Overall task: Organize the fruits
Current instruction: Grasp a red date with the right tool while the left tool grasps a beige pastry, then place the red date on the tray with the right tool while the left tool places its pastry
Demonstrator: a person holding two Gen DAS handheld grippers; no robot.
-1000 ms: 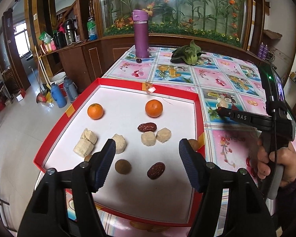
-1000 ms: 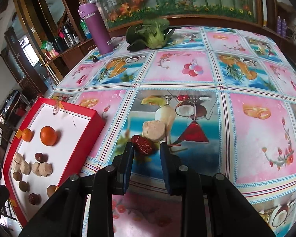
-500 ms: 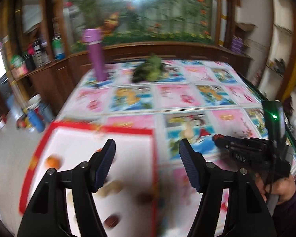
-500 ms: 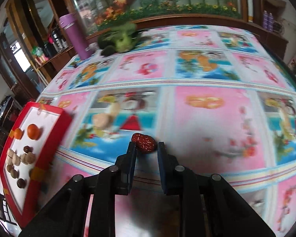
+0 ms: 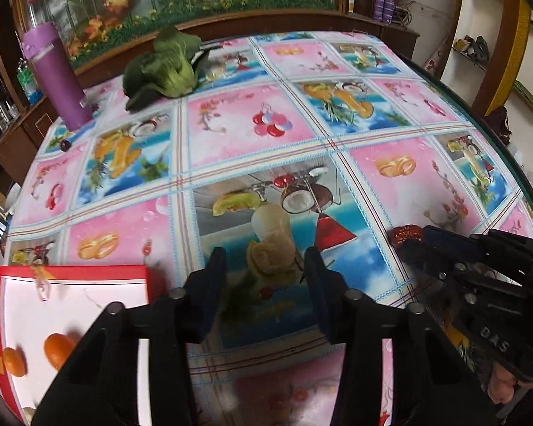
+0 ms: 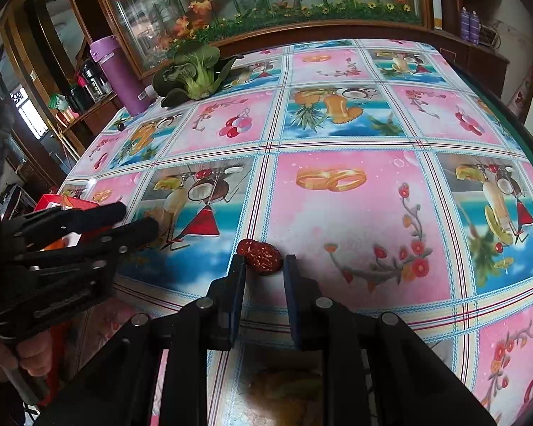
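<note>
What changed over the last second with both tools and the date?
The left tool swung right, off the red tray, and now hangs open around the beige piece on the tablecloth. The right tool carried the red date rightward, away from that piece. Oranges, purple bottle and greens stayed put.

Table (image 5: 231, 135): red tray (image 5: 71, 271), purple flask (image 5: 55, 74), greens (image 5: 163, 71), beige chunk (image 5: 272, 252).
</note>
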